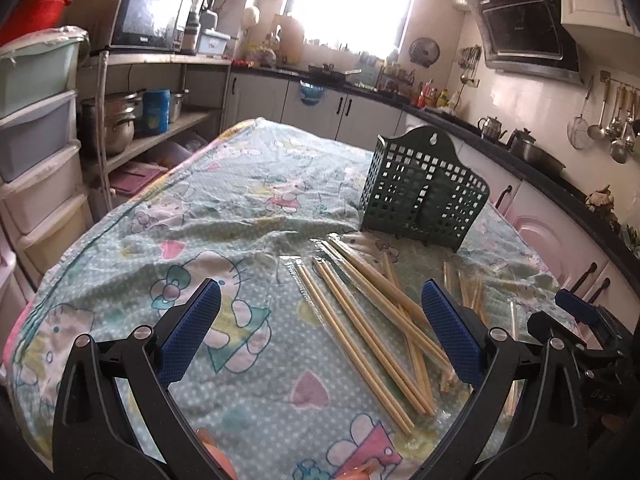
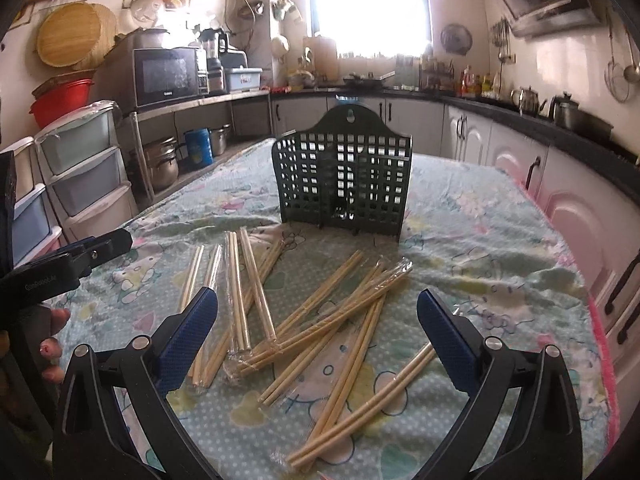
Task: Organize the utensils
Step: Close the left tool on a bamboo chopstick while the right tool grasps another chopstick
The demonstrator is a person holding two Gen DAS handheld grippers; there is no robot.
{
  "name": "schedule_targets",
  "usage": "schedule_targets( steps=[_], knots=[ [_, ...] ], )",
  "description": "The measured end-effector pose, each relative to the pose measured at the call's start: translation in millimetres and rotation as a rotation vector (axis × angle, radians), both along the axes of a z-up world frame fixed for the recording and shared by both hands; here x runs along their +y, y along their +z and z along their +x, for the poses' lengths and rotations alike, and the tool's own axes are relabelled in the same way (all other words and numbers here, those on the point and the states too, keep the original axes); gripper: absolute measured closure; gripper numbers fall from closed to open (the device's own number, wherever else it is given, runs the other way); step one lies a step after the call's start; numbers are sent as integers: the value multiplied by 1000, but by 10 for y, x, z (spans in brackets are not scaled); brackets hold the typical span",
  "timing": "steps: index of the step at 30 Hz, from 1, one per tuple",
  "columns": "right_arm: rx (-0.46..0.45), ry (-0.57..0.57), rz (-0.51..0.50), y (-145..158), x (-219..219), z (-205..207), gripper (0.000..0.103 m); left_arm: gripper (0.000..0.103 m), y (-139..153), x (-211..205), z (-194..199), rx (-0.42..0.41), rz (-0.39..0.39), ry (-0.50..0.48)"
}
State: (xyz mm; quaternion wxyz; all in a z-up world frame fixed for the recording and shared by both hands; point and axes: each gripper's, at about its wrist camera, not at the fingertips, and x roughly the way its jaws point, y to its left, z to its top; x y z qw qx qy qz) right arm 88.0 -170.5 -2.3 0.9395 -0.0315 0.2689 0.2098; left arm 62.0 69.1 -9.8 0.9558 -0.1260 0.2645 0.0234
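blue-padded left gripper (image 1: 320,332) wide open, empty

A home kitchen: a range hood (image 1: 528,28) on the tiled wall, ladles (image 1: 612,120) hanging beside it, kettles (image 2: 528,100) on a dark counter (image 2: 500,106), a microwave (image 2: 166,74), pots (image 1: 116,120) on shelves, white cabinets (image 1: 320,108) under a bright window (image 2: 368,4).

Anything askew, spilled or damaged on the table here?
Yes: the wrapped chopsticks lie scattered and crisscrossed on the tablecloth in front of the upright green holder, none visibly inside it. Both claws, left and right, are open. No damage visible.
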Motion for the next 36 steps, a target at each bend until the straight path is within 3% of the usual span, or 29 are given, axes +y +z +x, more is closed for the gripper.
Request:
schedule_targets(
  steps=[11, 15, 18, 21, 24, 26, 28, 33, 36],
  knots=[
    [157, -39, 2, -179, -160, 547, 6, 11, -29, 199, 506, 72, -96, -84],
    [209, -54, 9, -244, -224, 715, 6, 11, -59, 240, 745, 146, -94, -89],
    [224, -60, 4, -262, -257, 802, 6, 14, -160, 299, 894, 206, -144, -96],
    [230, -65, -2, -258, -292, 877, 6, 23, -282, 346, 990, 263, -163, -93],
    [262, -71, 2, -283, -333, 988, 7, 39, -422, 364, 1079, 320, -185, -99],
    [292, -75, 7, -320, -359, 1070, 14, 59, -497, 385, 1110, 341, -212, -103],
    [329, -78, 12, -380, -381, 1155, 17, 65, -531, 391, 1134, 353, -210, -95],
    [379, -78, 22, -468, -398, 1288, 21, 68, -557, 438, 1187, 363, -212, -84],
    [409, -69, 46, -500, -409, 1367, 27, 79, -572, 465, 1216, 369, -187, -69]
  ],
)
